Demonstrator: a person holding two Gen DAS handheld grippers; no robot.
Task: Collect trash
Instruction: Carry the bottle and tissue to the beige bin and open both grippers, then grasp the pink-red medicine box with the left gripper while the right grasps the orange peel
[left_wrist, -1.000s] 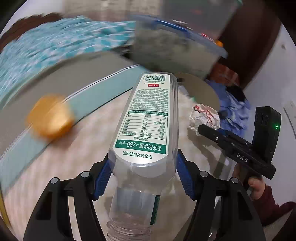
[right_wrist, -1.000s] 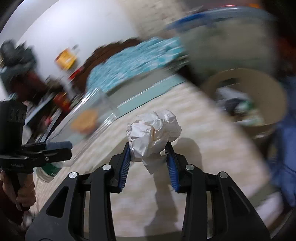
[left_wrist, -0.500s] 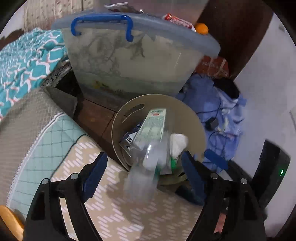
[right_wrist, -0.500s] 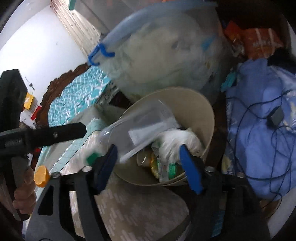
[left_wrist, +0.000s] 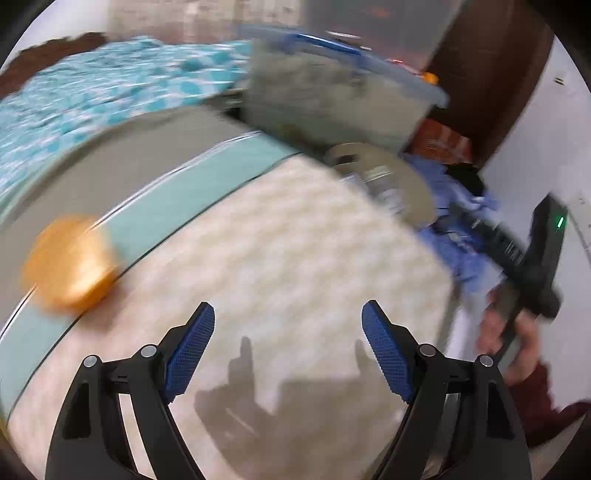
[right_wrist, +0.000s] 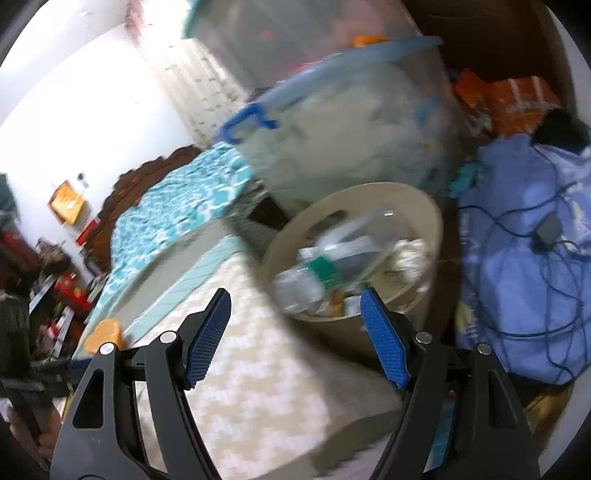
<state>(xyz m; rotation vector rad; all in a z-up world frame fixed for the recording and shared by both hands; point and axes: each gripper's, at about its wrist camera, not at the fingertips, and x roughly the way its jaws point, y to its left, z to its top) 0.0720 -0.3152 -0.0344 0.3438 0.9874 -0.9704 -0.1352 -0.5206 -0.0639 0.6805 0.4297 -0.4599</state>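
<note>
I'm seeing left gripper (left_wrist: 286, 345) and right gripper (right_wrist: 295, 338) both gaping wide, gripping nothing | beige bin (right_wrist: 424, 206) sitting at 1 o'clock, holding clear bottle (right_wrist: 332, 258) | crumpled paper (right_wrist: 408, 254) lying beside it inside

Left wrist view looks low across the patterned mat (left_wrist: 295, 240) toward the beige bin (left_wrist: 391, 181), well off. Right wrist view sits nearer, angled down into that bin (right_wrist: 424, 206). Both share the mat (right_wrist: 258, 369), bin and clear storage box (left_wrist: 332, 96).
</note>
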